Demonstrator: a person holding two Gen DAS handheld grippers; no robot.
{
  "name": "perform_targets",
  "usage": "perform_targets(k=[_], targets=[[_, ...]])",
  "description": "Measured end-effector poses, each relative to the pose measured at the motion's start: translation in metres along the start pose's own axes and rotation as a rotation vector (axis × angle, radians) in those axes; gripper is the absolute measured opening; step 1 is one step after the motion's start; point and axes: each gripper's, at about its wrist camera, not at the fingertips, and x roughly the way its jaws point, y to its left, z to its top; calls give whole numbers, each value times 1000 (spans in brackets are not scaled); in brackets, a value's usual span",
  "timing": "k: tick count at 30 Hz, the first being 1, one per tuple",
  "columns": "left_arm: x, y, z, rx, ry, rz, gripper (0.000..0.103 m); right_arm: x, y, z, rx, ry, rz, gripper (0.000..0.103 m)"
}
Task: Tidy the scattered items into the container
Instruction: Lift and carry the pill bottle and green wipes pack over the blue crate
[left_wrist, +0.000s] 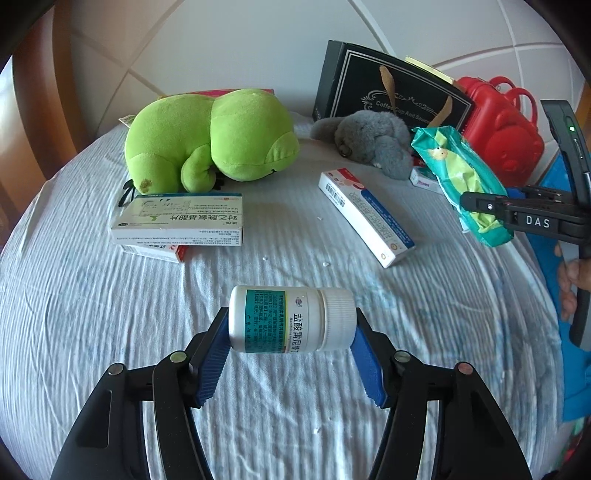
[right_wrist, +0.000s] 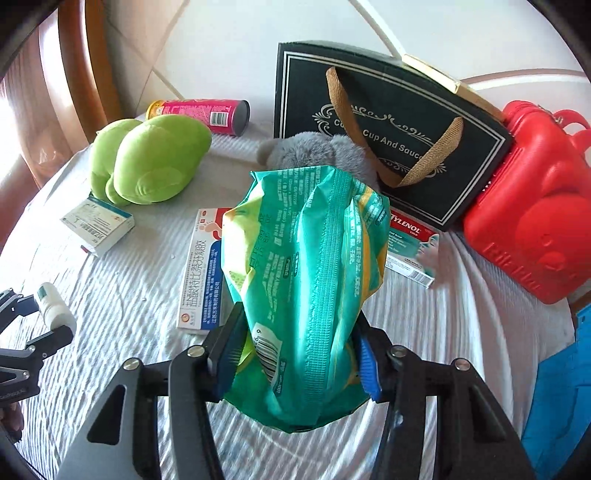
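Note:
My left gripper (left_wrist: 291, 332) is shut on a white pill bottle (left_wrist: 291, 319) with a teal label, held sideways above the bed. It also shows at the left edge of the right wrist view (right_wrist: 55, 308). My right gripper (right_wrist: 295, 354) is shut on a teal and yellow plastic packet (right_wrist: 306, 273), held upright; the packet also shows in the left wrist view (left_wrist: 465, 177). The black gift bag (right_wrist: 391, 125) with gold handles stands at the back, beyond the packet. A red case (right_wrist: 532, 221) leans beside it.
On the white bedspread (left_wrist: 258, 406) lie a green plush (left_wrist: 210, 140), a grey plush (left_wrist: 373, 140), a stack of medicine boxes (left_wrist: 181, 221), a long white and blue box (left_wrist: 365, 218), a Tylenol box (right_wrist: 410, 251) and a pink can (right_wrist: 207, 114). Blue fabric (right_wrist: 565, 373) lies at right.

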Motion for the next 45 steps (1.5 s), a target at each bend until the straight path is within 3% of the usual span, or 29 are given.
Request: perform_targets(k=[8, 19, 26, 45], targets=[[-72, -26, 8, 14, 0, 93, 61, -100, -1, -30, 30, -47, 52, 52], [-181, -92, 22, 49, -62, 146, 61, -231, -28, -61, 46, -137, 90, 52], [-227, -139, 21, 63, -101, 113, 61, -282, -45, -87, 66, -164, 132, 52], [-294, -224, 15, 28, -202, 187, 61, -381, -120, -115, 62, -315, 221, 52]])
